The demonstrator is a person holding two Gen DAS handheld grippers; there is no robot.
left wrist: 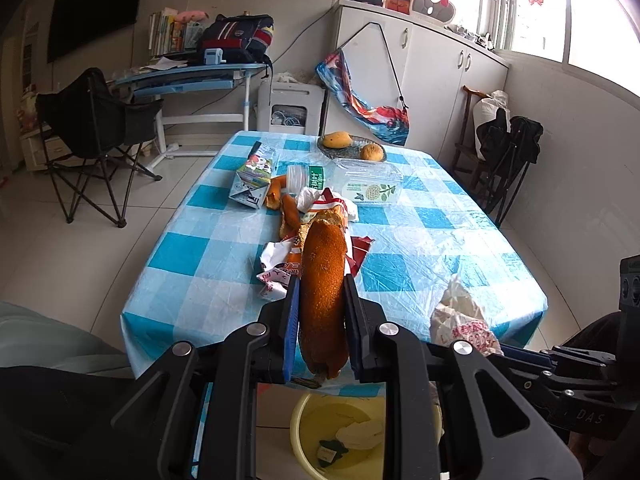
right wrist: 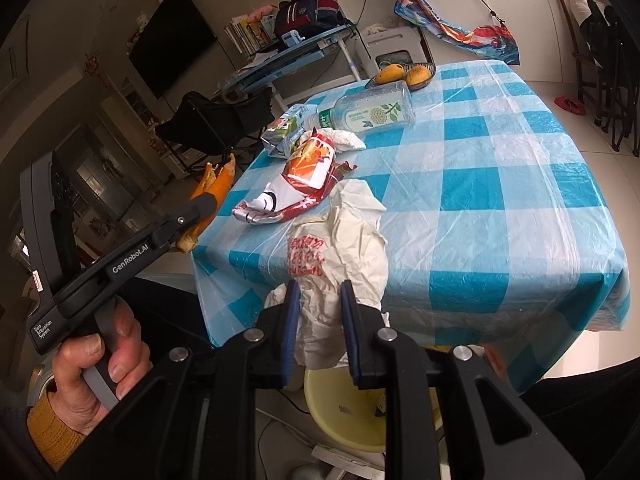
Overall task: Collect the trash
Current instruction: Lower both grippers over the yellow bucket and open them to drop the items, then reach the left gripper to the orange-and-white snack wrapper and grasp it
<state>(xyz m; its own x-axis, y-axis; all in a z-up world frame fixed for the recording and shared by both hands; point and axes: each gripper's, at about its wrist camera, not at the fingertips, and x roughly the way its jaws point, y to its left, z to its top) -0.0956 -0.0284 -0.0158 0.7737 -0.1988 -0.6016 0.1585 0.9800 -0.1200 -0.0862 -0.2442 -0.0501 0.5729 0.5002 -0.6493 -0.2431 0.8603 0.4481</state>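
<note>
- Left gripper (left wrist: 322,304) pinched a long orange peel (left wrist: 323,292) between its blue pads; the peel stood lengthwise along the fingers, its lower end hanging past them.
- In the right wrist view the same peel (right wrist: 212,184) stuck out off the worktop's left edge, clamped in the left gripper (right wrist: 200,216), with a hand (right wrist: 96,364) in a mustard sleeve on the handle.
- Right gripper (right wrist: 318,320) had its jaws narrowly parted around a crumpled white bag (right wrist: 348,248) with red print; the bag sat between the pads, and whether they pressed on it could not be told.
- The bag draped over the near edge of the worktop (right wrist: 500,208), its lower part hanging in front of the edge.
- A yellow bin (right wrist: 340,416) stood on the floor below that edge, directly under both grippers; a few scraps lay inside it (left wrist: 360,436).
- Still on the blue-check worktop: a red-and-white wrapper (right wrist: 296,184) just behind the bag, more peel pieces (left wrist: 286,212), a milk carton (left wrist: 254,180) and a clear bottle (right wrist: 372,114) on its side.
- A dish with two mangoes (left wrist: 352,146) sat at the far end.
</note>
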